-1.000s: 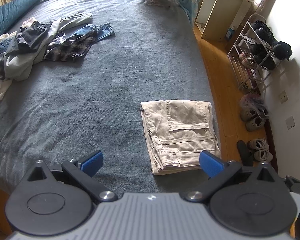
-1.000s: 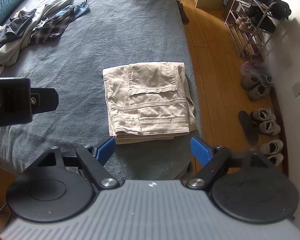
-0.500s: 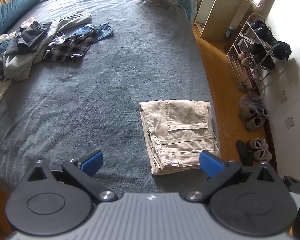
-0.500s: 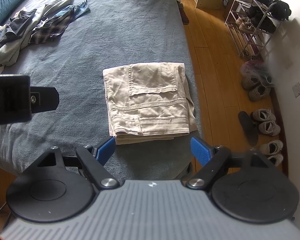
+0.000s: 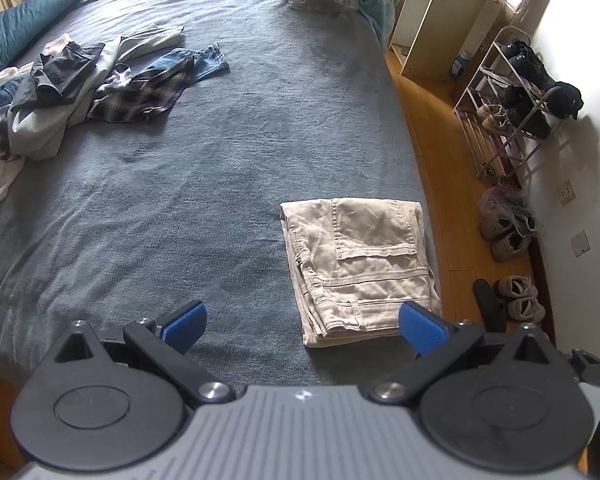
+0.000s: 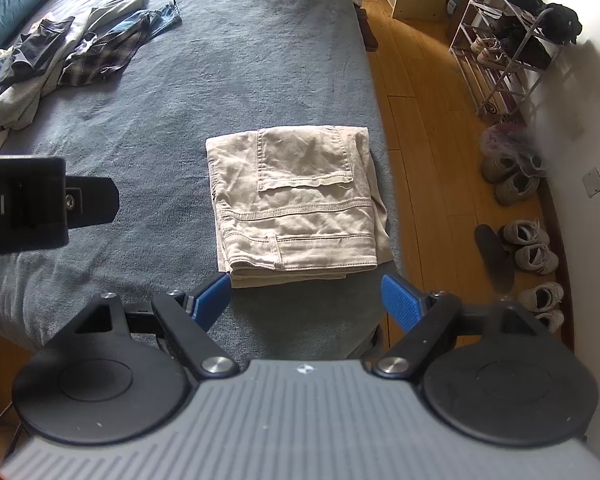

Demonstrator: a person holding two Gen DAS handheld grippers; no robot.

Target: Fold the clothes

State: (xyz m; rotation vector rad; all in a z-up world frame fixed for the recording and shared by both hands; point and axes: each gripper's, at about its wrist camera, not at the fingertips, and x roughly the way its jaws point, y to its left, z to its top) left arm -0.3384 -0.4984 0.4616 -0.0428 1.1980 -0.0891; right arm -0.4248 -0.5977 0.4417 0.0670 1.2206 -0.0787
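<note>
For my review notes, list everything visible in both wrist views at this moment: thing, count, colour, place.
folded beige cotton trousers: one, beige, near the bed's right edge
heap of unfolded clothes: one pile, plaid, denim, grey and white, far left of the bed
grey-blue bed cover: one, spread over the bed
teal pillow: one, far left corner
wire shoe rack: one, white, by the right wall, holding dark shoes
loose shoes on the wooden floor: several pairs, pale, along the wall
white desk: one, beyond the bed
left gripper: blue pads, open, empty
right gripper: blue pads, open, empty, just short of the trousers
</note>
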